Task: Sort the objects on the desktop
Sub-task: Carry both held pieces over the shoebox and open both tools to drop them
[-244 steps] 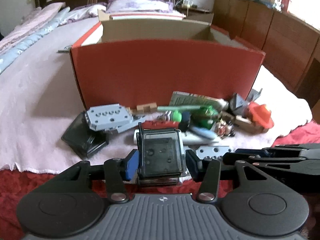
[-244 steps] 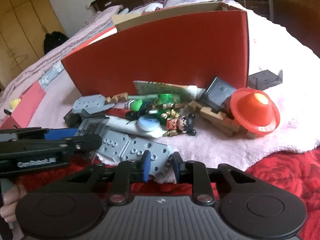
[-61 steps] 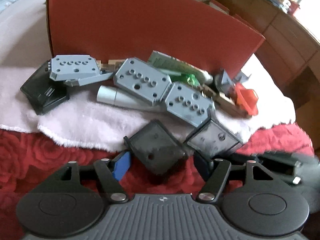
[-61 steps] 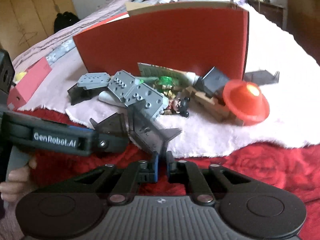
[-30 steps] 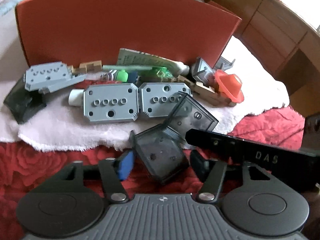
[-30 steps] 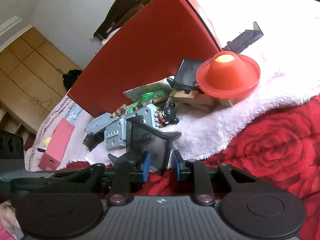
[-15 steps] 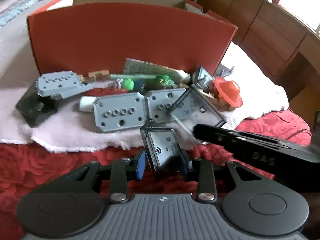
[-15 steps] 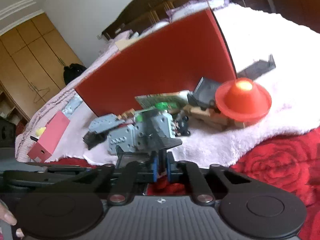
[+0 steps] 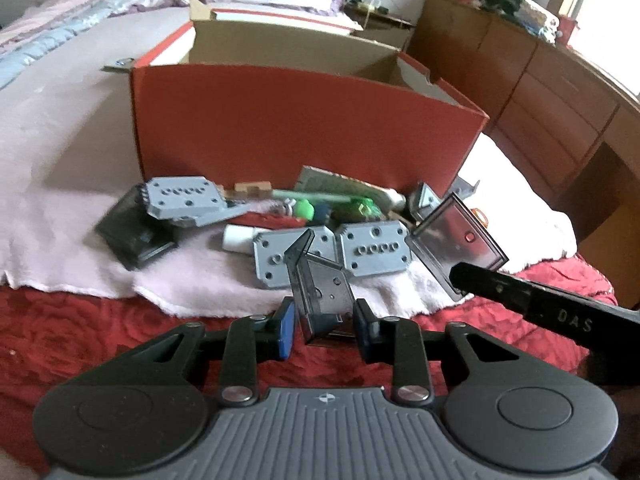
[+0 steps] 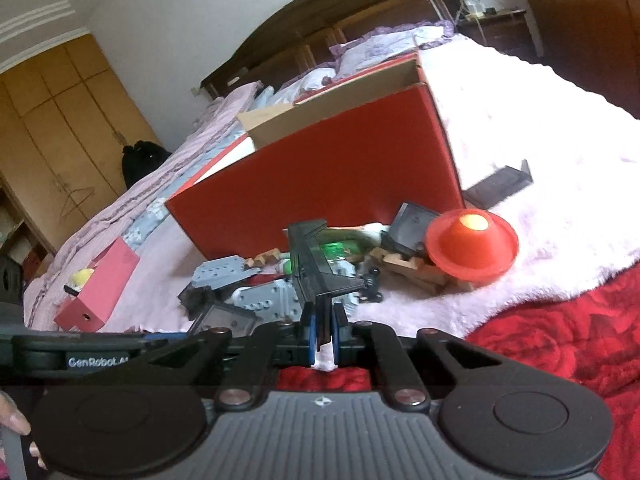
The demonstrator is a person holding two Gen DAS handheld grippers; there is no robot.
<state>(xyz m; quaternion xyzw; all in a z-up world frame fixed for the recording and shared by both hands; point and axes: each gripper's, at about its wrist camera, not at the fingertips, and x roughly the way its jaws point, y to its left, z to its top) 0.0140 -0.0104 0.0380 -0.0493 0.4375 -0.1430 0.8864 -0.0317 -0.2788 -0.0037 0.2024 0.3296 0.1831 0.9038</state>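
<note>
Your left tongs are clamped on a smoky dark plastic tray, its lower end pinched between the blue pad at 9 o'clock and the black pad at 3 o'clock, the piece tilted up over the red blanket. Your right tongs are closed tight on the thin edge of a second smoky tray, which stands upright above the pads; in the left wrist view that same tray hangs at 2 o'clock.

Beyond both, at 12 o'clock, the red cardboard box stands open on the bed. The rest of the pile lies on the white fleece against the box's front wall: grey perforated plates, a green toy, and at 2 o'clock in the right wrist view an orange hat-shaped toy resting on wooden blocks.
</note>
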